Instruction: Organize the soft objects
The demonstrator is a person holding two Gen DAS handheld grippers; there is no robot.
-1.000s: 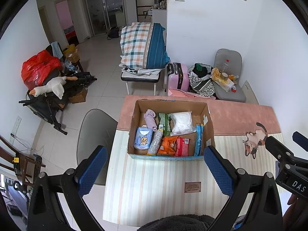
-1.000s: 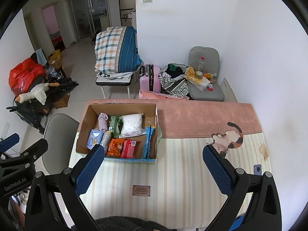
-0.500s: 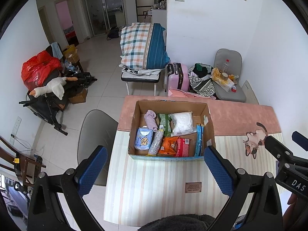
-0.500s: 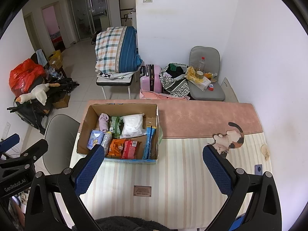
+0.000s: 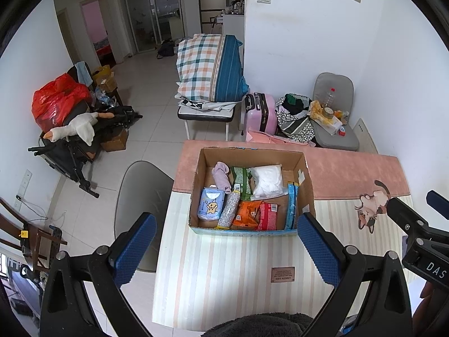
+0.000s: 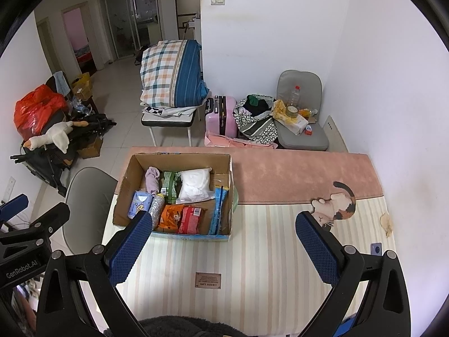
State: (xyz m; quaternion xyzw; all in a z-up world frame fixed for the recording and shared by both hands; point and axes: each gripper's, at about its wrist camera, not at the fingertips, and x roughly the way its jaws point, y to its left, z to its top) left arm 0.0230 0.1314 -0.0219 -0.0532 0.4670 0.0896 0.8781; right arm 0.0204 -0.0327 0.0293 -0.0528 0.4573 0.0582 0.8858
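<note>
An open cardboard box (image 5: 307, 185) (image 6: 126, 185) stands on a striped mat on the table. It holds a blue tissue pack (image 5: 210, 203), a lilac cloth (image 5: 221, 175), a green packet (image 5: 240, 178), a white bag (image 5: 266, 181) (image 6: 196, 182), a silvery roll (image 5: 230, 210), orange (image 5: 248, 213) and red (image 5: 268, 216) packets and an upright blue pack (image 5: 291, 207). My left gripper (image 5: 224, 248) is open and empty, high above the mat in front of the box. My right gripper (image 6: 221, 247) is open and empty, to the right of the box.
A dark fuzzy thing (image 5: 258, 324) lies at the near table edge. A pink cloth (image 6: 294, 177) covers the far part of the table. A grey chair (image 5: 140, 196) stands left of the table. A small label (image 6: 208, 280) sits on the mat.
Both grippers have drifted slightly; the box sits a little lower in both views. Both stay open and empty.
</note>
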